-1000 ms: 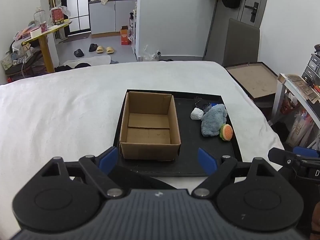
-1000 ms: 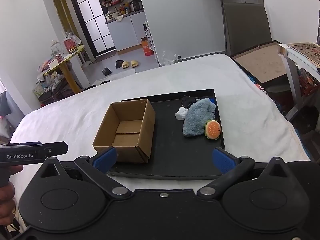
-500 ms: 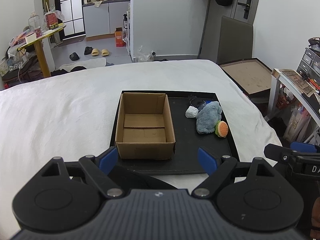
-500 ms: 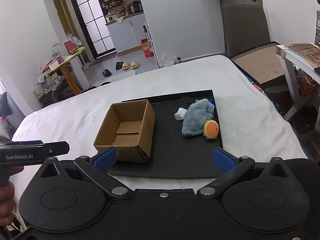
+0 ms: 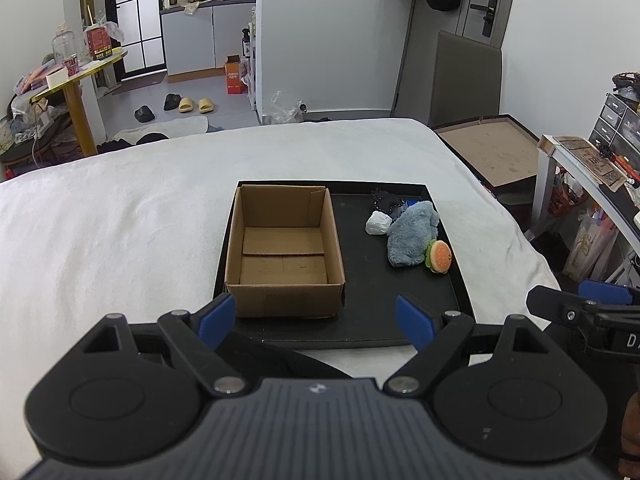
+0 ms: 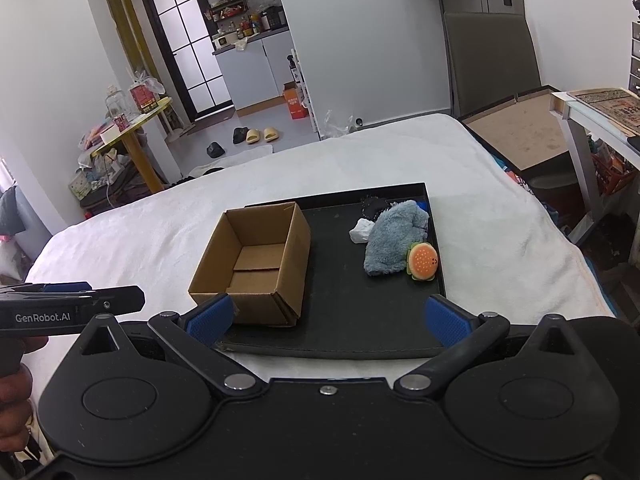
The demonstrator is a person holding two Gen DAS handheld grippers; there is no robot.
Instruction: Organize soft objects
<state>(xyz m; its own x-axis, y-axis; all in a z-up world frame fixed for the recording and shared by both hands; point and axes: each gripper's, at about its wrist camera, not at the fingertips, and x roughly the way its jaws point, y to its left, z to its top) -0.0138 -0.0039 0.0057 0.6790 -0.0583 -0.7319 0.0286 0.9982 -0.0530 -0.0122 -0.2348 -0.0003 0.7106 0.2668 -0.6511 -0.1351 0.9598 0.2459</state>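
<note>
An open, empty cardboard box (image 5: 285, 252) (image 6: 252, 260) stands on the left half of a black tray (image 5: 360, 320) (image 6: 340, 320) on a white bed. On the tray's right side lie a blue-grey plush cloth (image 5: 412, 236) (image 6: 394, 240), a small burger plush (image 5: 439, 257) (image 6: 423, 261), a white soft lump (image 5: 378, 223) (image 6: 361, 232) and a dark item (image 5: 386, 200) (image 6: 374, 205) behind them. My left gripper (image 5: 316, 320) is open and empty before the tray's near edge. My right gripper (image 6: 326, 318) is open and empty, also at the near edge.
The white bed (image 5: 120, 240) spreads to the left and behind the tray. A flat brown board in a dark frame (image 5: 492, 148) and a desk with drawers (image 5: 592, 160) stand to the right. A yellow table (image 5: 76, 80) stands far left.
Both grippers have drawn back and risen slightly; the tray and box look a little farther and lower in view. Nothing on the tray has moved.
</note>
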